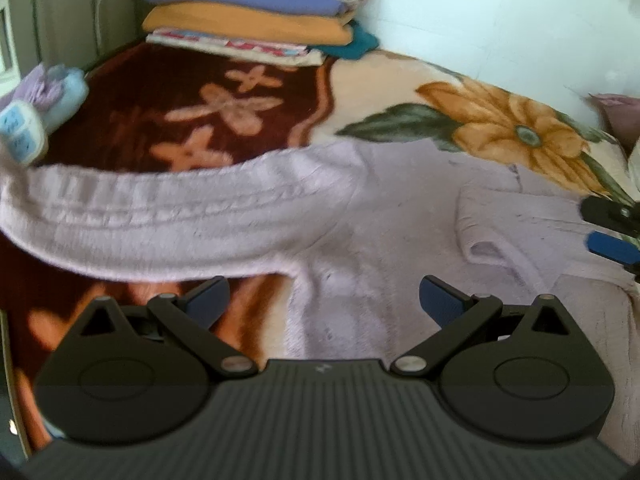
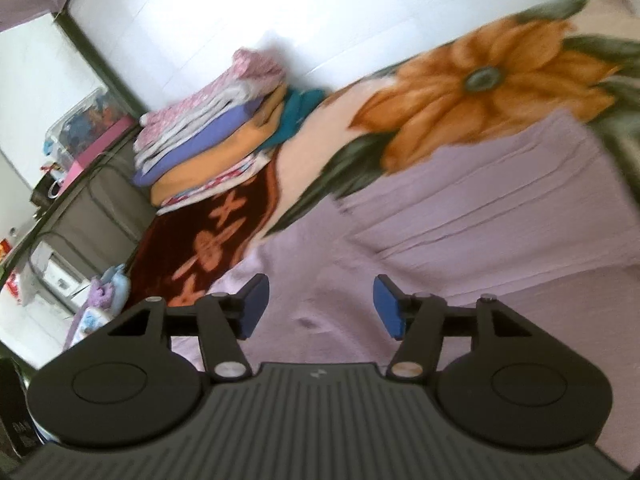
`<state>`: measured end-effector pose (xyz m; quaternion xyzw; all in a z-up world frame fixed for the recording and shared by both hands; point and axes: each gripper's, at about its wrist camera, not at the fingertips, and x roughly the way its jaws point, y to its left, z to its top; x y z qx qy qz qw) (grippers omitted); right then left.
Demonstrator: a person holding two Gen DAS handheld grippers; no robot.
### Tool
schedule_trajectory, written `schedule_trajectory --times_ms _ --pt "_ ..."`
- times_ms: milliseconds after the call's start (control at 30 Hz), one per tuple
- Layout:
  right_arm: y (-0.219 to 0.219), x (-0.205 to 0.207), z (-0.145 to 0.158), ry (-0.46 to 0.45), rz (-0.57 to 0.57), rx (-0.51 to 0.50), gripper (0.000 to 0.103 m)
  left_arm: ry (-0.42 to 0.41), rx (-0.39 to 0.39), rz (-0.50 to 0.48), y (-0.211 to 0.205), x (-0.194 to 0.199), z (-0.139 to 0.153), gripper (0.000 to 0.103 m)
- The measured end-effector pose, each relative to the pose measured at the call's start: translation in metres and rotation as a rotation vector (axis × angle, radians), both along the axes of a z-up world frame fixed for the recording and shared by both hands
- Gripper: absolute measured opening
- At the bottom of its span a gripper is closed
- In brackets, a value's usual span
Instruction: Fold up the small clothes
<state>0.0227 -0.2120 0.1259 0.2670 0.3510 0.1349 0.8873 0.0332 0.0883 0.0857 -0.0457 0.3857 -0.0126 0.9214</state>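
The lilac sweater's sleeve (image 1: 172,220) runs leftward above the left gripper (image 1: 324,300), probably nearest; both grippers' jaws gape empty.

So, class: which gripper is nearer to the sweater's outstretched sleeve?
Left. The left gripper hangs open just below the sleeve; the right gripper is open over the sweater's far side.

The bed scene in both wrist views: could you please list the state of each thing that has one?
lilac garment: spread flat on the blanket, one sleeve stretched sideways, not yet folded.
stack of clothes: folded, piled at the far end.
floral blanket: laid out under the garment.
left gripper: open, empty, above the garment.
right gripper: open, nothing between its fingers.
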Motion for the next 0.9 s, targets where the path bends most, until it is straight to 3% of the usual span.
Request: schedule_trajectory --times_ms 200,433,567,800,833,900 --pt "-0.062 -0.017 -0.004 -0.013 -0.136 -0.099 0.067 -0.042 0.041 -0.085 -0.033 0.005 0.015 0.103" --pt "-0.118 -0.025 -0.038 0.042 -0.296 -0.102 0.067 -0.059 0.098 -0.215 -0.087 0.008 0.009 0.103" --pt "-0.134 -0.033 -0.056 0.077 -0.306 -0.046 0.067 -0.061 0.101 -0.272 -0.112 0.011 0.000 0.103" --pt "-0.127 -0.040 -0.062 0.081 -0.273 -0.040 0.067 -0.071 0.110 -0.383 -0.154 0.016 -0.018 0.103" --pt "-0.128 -0.041 -0.064 0.082 -0.268 -0.033 0.067 -0.080 0.121 -0.401 -0.160 0.016 -0.021 0.101" --pt "-0.128 -0.038 -0.068 0.084 -0.262 -0.009 0.066 -0.091 0.158 -0.431 -0.172 0.018 -0.026 0.084"
